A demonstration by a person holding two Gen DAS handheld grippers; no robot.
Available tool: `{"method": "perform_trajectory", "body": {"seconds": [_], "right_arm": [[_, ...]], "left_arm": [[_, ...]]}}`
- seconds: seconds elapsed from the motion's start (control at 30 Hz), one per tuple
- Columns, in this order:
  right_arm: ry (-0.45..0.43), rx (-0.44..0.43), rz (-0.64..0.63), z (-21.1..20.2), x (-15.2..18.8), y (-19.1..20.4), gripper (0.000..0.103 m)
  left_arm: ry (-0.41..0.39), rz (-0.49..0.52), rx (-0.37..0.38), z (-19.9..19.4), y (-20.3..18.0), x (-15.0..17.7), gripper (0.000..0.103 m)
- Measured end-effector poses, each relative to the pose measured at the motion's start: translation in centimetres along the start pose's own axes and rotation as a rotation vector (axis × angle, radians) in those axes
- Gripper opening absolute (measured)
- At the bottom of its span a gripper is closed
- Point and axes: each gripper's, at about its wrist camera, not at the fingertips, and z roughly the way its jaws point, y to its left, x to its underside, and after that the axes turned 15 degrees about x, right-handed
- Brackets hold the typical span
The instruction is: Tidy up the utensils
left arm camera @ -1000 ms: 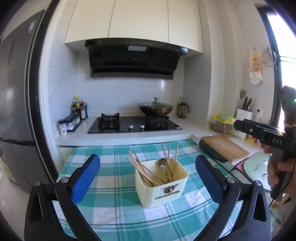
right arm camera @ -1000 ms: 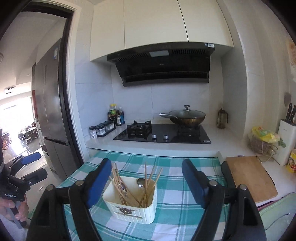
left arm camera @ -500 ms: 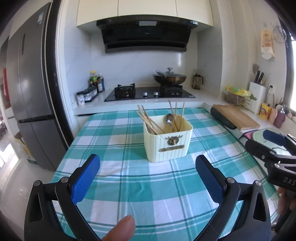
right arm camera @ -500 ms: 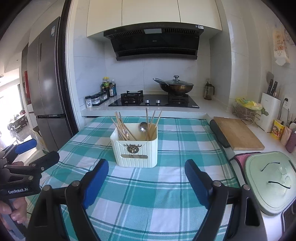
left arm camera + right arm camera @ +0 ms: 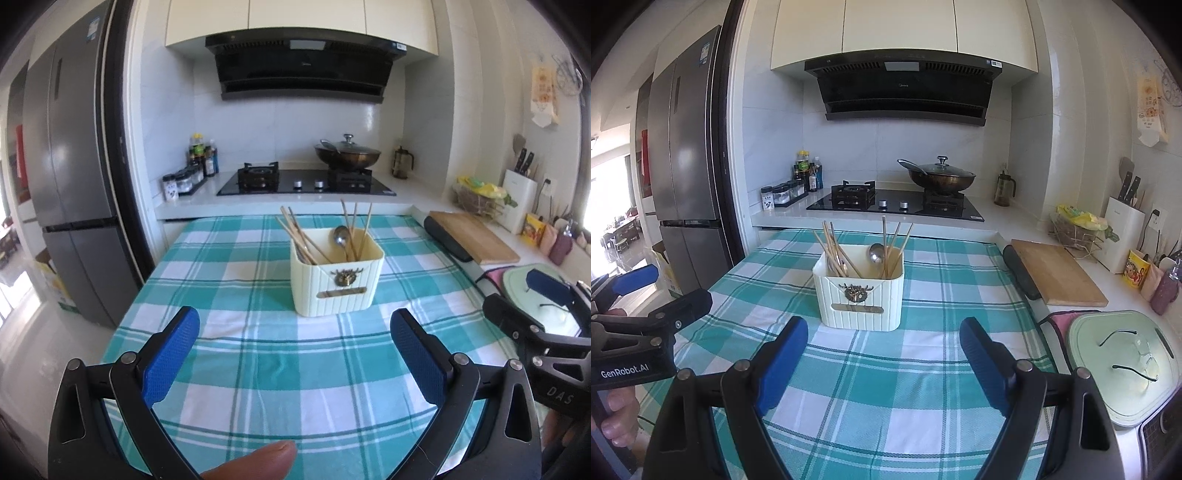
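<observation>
Left gripper (image 5: 295, 328) and right gripper (image 5: 882, 338) both gape empty, cream utensil holder (image 5: 337, 277) frame-center with chopsticks (image 5: 301, 238), spoon (image 5: 341, 236).

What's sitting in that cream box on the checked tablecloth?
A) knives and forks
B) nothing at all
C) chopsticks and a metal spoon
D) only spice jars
C: the box holds wooden chopsticks leaning out over its rim and a metal spoon standing bowl-up among them; the left wrist view shows the same.
</observation>
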Motion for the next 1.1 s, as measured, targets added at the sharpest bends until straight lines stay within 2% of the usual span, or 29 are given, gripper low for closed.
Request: {"method": "perform_trajectory", "body": {"seconds": [0.13,0.3,0.7,1.1], "right_arm": [[-0.023,0.014,-0.009,-1.1,-0.4,-0.1,0.086],[-0.029,-0.003,0.022,-1.7,-0.9,-0.3,0.086],[-0.019,-0.007,0.012,-1.8,-0.7,0.5,0.086],[-0.018,-0.007,0.011,-1.9,-0.5,0.6,0.086]], "left_arm": [[0.007,-0.003,-0.047,0.1,0.0,0.0,0.103],[0.03,-0.031,-0.021,0.2,0.3,0.2,0.103],[0.028,-0.02,-0.063,-0.1,0.6,0.5,0.103],[0.036,-0.022,-0.068,0.1,0.6,0.5,0.103]]}}
